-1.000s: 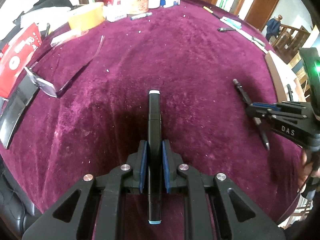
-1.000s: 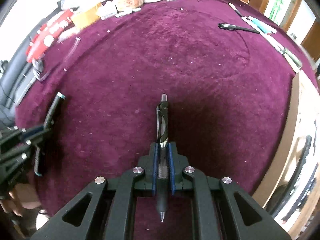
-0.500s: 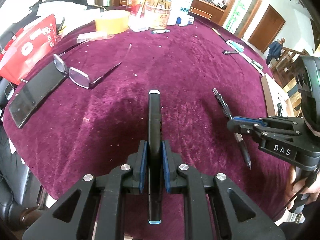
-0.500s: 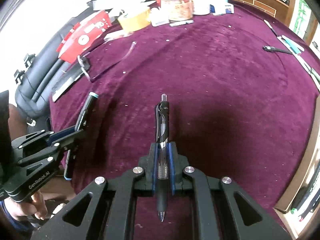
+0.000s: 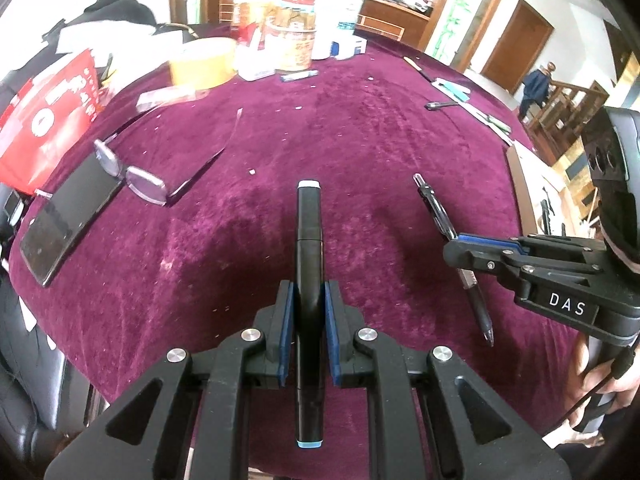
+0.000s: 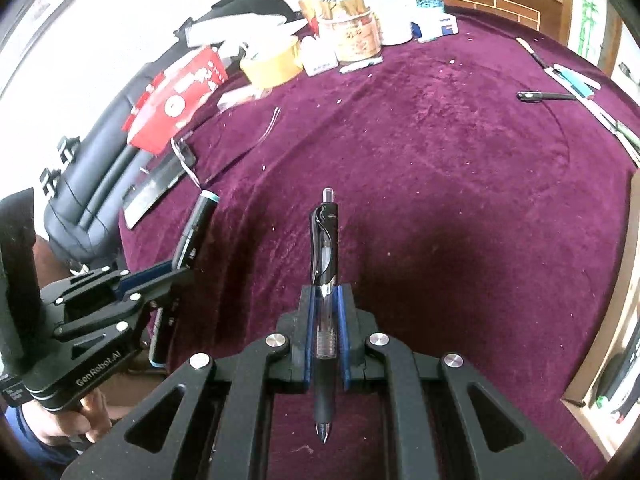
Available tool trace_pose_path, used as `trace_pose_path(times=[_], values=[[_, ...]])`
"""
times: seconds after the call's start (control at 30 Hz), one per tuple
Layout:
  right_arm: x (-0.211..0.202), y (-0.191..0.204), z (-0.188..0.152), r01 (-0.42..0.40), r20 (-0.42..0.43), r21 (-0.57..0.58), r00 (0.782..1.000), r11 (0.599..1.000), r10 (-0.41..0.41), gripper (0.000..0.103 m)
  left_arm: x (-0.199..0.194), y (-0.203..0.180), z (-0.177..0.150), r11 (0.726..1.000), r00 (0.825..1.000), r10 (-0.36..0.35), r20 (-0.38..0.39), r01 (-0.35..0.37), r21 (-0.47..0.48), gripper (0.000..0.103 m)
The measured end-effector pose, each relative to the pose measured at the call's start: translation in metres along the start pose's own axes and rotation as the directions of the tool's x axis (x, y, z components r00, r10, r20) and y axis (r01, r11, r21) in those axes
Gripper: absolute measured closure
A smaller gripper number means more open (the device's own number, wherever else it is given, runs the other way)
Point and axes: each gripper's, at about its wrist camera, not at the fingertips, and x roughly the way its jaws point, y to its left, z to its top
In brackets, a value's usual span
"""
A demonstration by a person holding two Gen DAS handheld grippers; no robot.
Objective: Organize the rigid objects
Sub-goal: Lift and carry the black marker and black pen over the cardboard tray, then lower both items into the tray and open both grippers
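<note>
Clutter lined the far-left edge of the maroon cloth (image 5: 360, 152): a red packet (image 5: 44, 120), a dark phone (image 5: 68, 216) lying flat, and a pair of glasses (image 5: 136, 176) just beside it, one arm stretched across the cloth. A roll of yellow tape (image 5: 204, 62) and a printed tub (image 5: 292, 46) stood behind them near the back edge.

I noted the left gripper (image 5: 308, 316) clamped tight on a black marker (image 5: 309, 240), blue pads pressed to its barrel near the middle. The marker ran straight along the fingers, white cap end forward, pale blue end back toward the camera, held clear above the cloth.

Right of it, the right gripper (image 6: 325, 320) had closed fully on a black click pen (image 6: 325, 264), clicker end forward, writing tip back, the grip section behind the pads. From the left wrist view the pen (image 5: 452, 248) also hung off the cloth, tilted. A hand (image 5: 600, 376) held that gripper's handle at the frame edge.

Further right, another black pen (image 6: 546, 97) lay on the cloth near some pale items, possibly more pens; the fisheye blurred them. A wooden tray rim (image 6: 608, 300) sat at the far right.
</note>
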Motion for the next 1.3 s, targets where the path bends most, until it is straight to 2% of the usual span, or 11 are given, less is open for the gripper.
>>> trace_pose_path(times=[0.4, 0.6, 0.73, 0.93, 1.3], values=[[-0.047, -0.052, -0.016, 0.005, 0.081, 0.151, 0.997, 0.989, -0.017, 0.094, 0.002, -0.050, 0.021, 0.992, 0.998, -0.068, -0.011, 0.069, 0.106, 0.091], [-0.081, -0.090, -0.034, 0.008, 0.131, 0.239, 0.990, 0.971, -0.041, 0.094, 0.009, -0.094, 0.035, 0.976, 0.993, -0.112, -0.027, 0.115, 0.185, 0.091], [-0.109, -0.120, -0.048, 0.021, 0.176, 0.306, 0.981, 0.952, -0.078, 0.094, 0.012, -0.131, 0.042, 0.958, 0.989, -0.141, -0.037, 0.145, 0.249, 0.091], [-0.142, -0.166, -0.072, 0.052, 0.209, 0.410, 0.966, 0.911, -0.150, 0.093, 0.016, -0.194, 0.047, 0.914, 0.977, -0.200, -0.072, 0.212, 0.346, 0.091], [-0.182, -0.251, -0.102, 0.119, 0.190, 0.545, 0.947, 0.830, -0.260, 0.093, 0.045, -0.309, 0.055, 0.837, 0.937, -0.300, -0.178, 0.348, 0.423, 0.091]])
